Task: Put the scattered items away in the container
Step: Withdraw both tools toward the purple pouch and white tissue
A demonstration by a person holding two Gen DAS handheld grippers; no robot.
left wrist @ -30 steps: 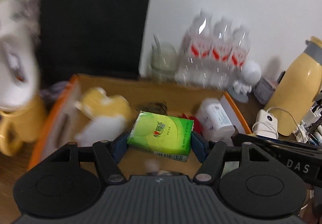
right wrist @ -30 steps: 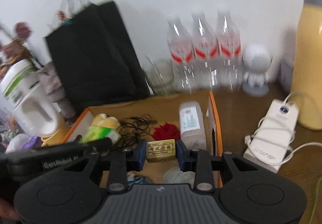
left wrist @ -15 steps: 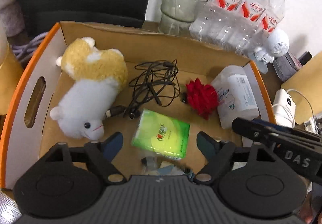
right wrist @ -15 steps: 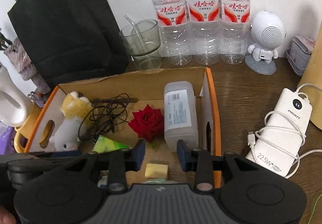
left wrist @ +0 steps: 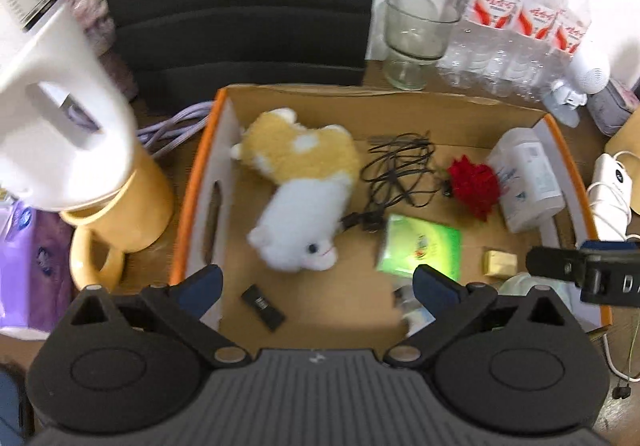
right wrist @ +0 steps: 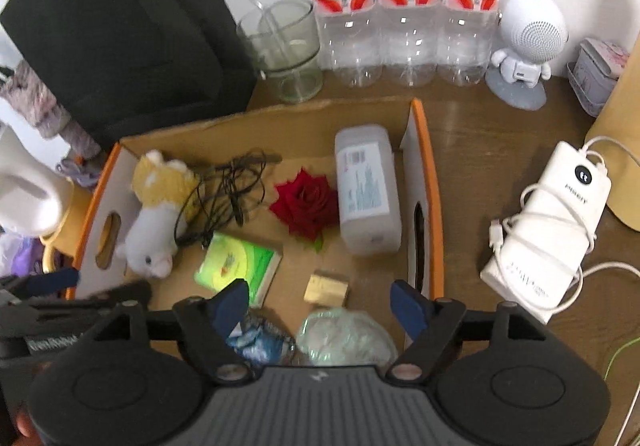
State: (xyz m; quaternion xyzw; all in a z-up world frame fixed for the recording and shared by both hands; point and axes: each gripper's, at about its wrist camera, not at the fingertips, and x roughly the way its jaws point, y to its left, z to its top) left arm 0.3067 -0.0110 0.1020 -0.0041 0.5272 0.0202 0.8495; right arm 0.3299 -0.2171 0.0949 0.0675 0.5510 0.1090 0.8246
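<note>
Right wrist view, both tools gaping empty, white bottle (right wrist: 367,194) lying lengthwise, box (right wrist: 430,173).

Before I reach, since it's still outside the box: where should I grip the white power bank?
Grip the power bank across its narrow width, from above, probably with the right tool. It lies flat on the table, and the cable is wound around its middle, so close near the bare upper end.

White jug (left wrist: 52,117) blurred, cut off at left.

Water bottles (right wrist: 400,5), glass (right wrist: 288,49), power bank (right wrist: 552,221).
</note>
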